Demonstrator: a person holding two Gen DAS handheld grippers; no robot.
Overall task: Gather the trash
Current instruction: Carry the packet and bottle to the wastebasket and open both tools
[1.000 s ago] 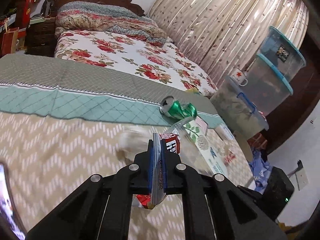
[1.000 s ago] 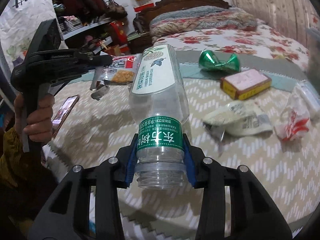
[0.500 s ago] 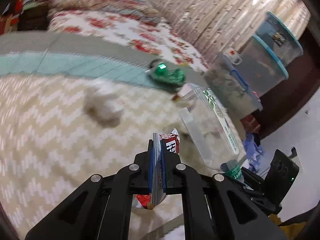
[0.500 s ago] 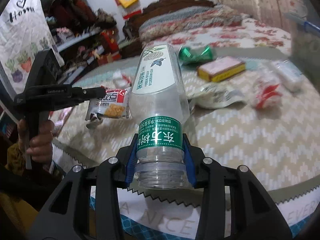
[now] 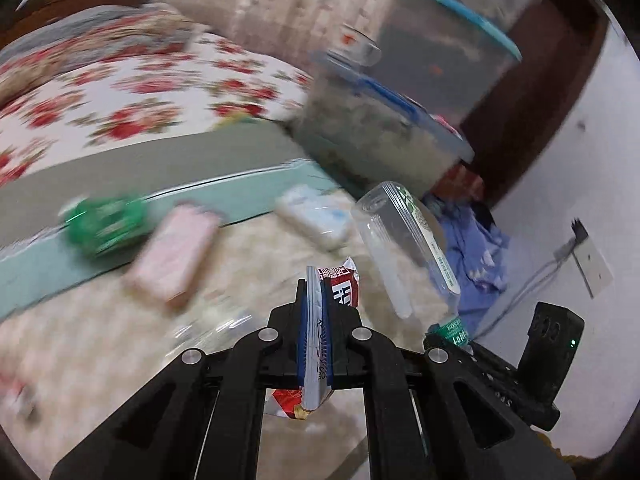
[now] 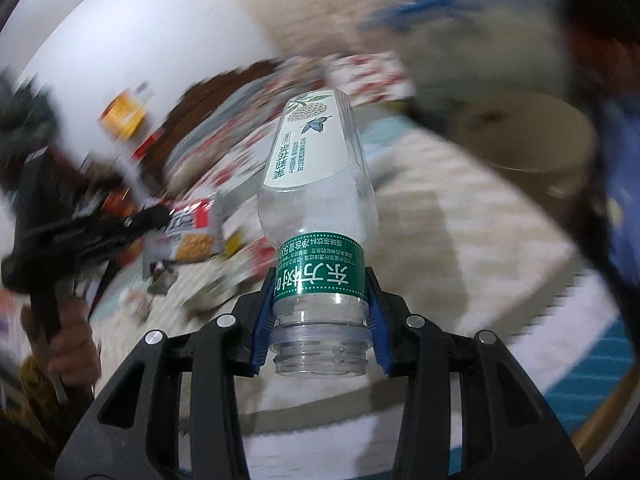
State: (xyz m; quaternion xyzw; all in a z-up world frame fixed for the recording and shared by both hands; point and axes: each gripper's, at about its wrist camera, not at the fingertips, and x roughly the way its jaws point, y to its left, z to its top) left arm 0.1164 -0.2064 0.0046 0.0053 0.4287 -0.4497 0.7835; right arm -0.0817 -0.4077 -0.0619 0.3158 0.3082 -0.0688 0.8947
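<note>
Two pieces are picked up: the left gripper (image 5: 315,312) is clamped flat on a snack wrapper (image 5: 338,284), and the right gripper (image 6: 318,316) is part-open around an empty bottle's (image 6: 316,200) neck. A green can (image 5: 102,222), pink box (image 5: 176,256) and white packet (image 5: 316,220) lie uncollected on the table beyond

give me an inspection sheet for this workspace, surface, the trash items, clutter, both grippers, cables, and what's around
Surface: bed cover with a pale zigzag print and a teal band; blurred.
Job's things: snack wrapper and clear plastic bottle, both lifted; crushed green can, pink box and white packet lie on the cover.
Clutter: blue cloth beside the bed.
Grippers: left gripper shut on the snack wrapper; right gripper shut on the bottle's neck, open mouth toward the camera.
Cables: grey cable running to a wall socket.
Surroundings: floral bedspread, stacked clear storage bins, curtain, round tan container.
</note>
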